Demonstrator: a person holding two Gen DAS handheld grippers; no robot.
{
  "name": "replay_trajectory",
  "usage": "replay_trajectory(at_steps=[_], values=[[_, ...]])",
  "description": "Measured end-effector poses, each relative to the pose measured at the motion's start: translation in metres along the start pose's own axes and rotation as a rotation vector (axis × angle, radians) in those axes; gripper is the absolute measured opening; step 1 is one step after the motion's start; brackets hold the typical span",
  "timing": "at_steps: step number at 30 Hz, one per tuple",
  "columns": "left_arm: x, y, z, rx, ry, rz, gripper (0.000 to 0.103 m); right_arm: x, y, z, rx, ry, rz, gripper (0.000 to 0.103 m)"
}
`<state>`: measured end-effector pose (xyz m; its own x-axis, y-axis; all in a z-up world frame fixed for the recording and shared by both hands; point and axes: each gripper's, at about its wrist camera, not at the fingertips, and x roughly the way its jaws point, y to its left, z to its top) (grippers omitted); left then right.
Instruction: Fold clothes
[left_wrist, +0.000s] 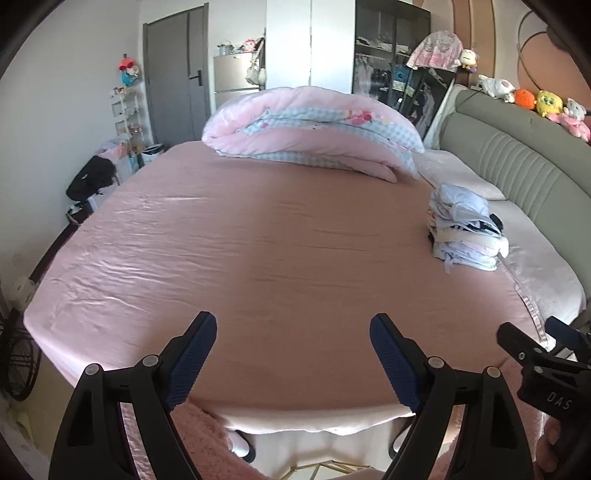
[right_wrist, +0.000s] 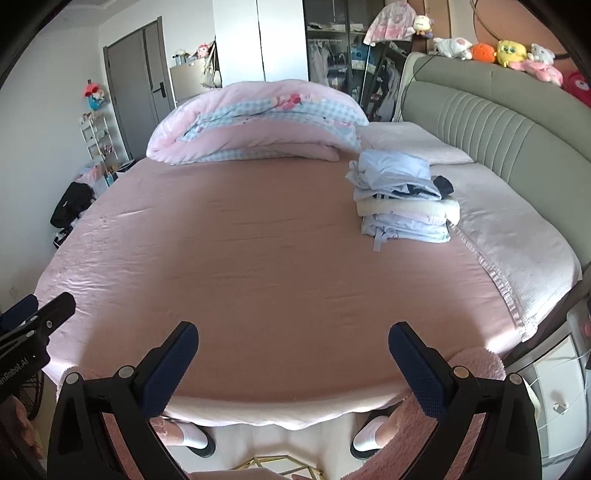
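Left wrist view: left tool (left_wrist: 293, 326) level above bed (left_wrist: 258, 240), fingers spread

The lower garments in the stack of folded pale blue and cream clothes (right_wrist: 402, 201) were covered by the upper ones. The clutter inside the far dark glass-door wardrobe (left_wrist: 388, 70) was too small to tell.
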<state>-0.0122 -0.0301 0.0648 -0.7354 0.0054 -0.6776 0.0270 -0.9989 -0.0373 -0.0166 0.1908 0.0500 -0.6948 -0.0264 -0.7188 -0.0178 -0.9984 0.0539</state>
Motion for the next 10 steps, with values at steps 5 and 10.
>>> replay_trajectory(at_steps=[5,10], values=[[-0.0016,-0.0075,-0.0036,0.003,-0.019,-0.023,0.087,0.0037,0.0005,0.0002,-0.016,0.007,0.01,0.103],[-0.0017,-0.0071,-0.0036,-0.011,-0.021,-0.046,0.102,0.0048,0.0002,-0.0003,-0.015,0.014,0.019,0.103]])
